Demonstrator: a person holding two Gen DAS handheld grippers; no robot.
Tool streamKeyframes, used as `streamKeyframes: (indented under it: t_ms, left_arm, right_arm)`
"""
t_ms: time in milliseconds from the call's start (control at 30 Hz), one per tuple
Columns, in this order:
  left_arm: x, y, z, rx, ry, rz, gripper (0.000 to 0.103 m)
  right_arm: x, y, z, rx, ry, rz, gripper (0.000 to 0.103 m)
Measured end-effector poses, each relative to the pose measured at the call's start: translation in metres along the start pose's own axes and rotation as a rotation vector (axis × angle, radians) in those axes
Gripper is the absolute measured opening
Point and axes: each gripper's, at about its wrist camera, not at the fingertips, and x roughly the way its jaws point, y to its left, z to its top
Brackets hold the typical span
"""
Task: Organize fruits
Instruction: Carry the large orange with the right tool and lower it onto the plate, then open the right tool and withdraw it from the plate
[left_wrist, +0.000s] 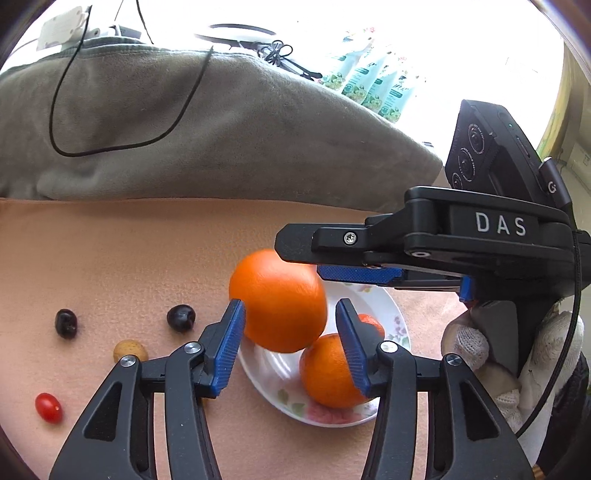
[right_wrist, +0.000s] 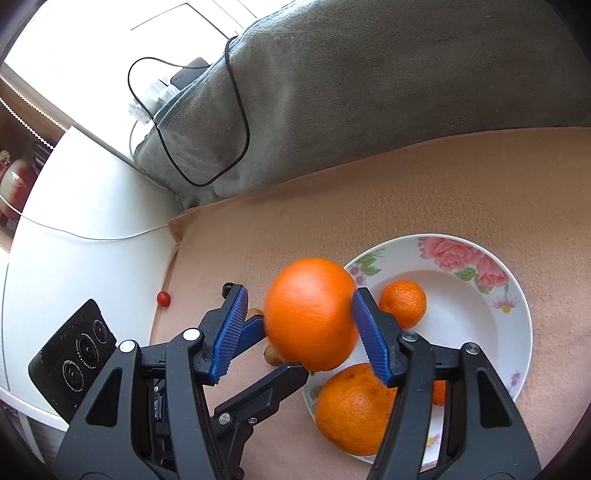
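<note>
Because the orange (left_wrist: 277, 299) belongs on the plate (left_wrist: 395, 321), left gripper (left_wrist: 290, 314) and right gripper (right_wrist: 299, 306) both bracket it half-open; which one grips, I cannot tell

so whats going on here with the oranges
A person with a gripper in each hand is sorting fruit on a peach cloth. The right gripper appears to hold a large orange in the air beside the flowered plate, which already has other oranges in it. The left gripper is close around the same orange, seemingly not gripping. A cherry tomato lies loose on the cloth.
</note>
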Motion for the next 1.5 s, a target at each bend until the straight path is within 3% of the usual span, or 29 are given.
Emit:
streamKeyframes:
  t_ms: [133, 500, 600, 1067, 1300, 1500]
  left_arm:
    - [-0.006, 0.0, -0.001, 0.008, -0.003, 0.001, 0.049]
    - [-0.027, 0.008, -0.01, 0.002, -0.027, 0.036, 0.05]
    - [-0.035, 0.011, -0.012, 0.006, -0.037, 0.055, 0.05]
    - [-0.097, 0.054, -0.044, 0.007, -0.102, 0.283, 0.054]
    - [-0.121, 0.081, -0.063, -0.044, -0.106, 0.354, 0.054]
    - [-0.13, 0.096, -0.077, -0.08, -0.101, 0.363, 0.054]
  right_arm:
    - [-0.018, -0.002, 0.005, -0.022, -0.067, -0.041, 0.063]
    - [-0.041, -0.012, -0.001, -0.034, -0.128, -0.073, 0.063]
    - [-0.044, -0.009, -0.006, -0.054, -0.145, -0.08, 0.075]
    - [-0.048, 0.028, -0.028, -0.243, -0.211, -0.117, 0.077]
    - [-0.038, 0.049, -0.037, -0.304, -0.194, -0.087, 0.077]
    - [-0.021, 0.069, -0.044, -0.356, -0.143, -0.072, 0.077]
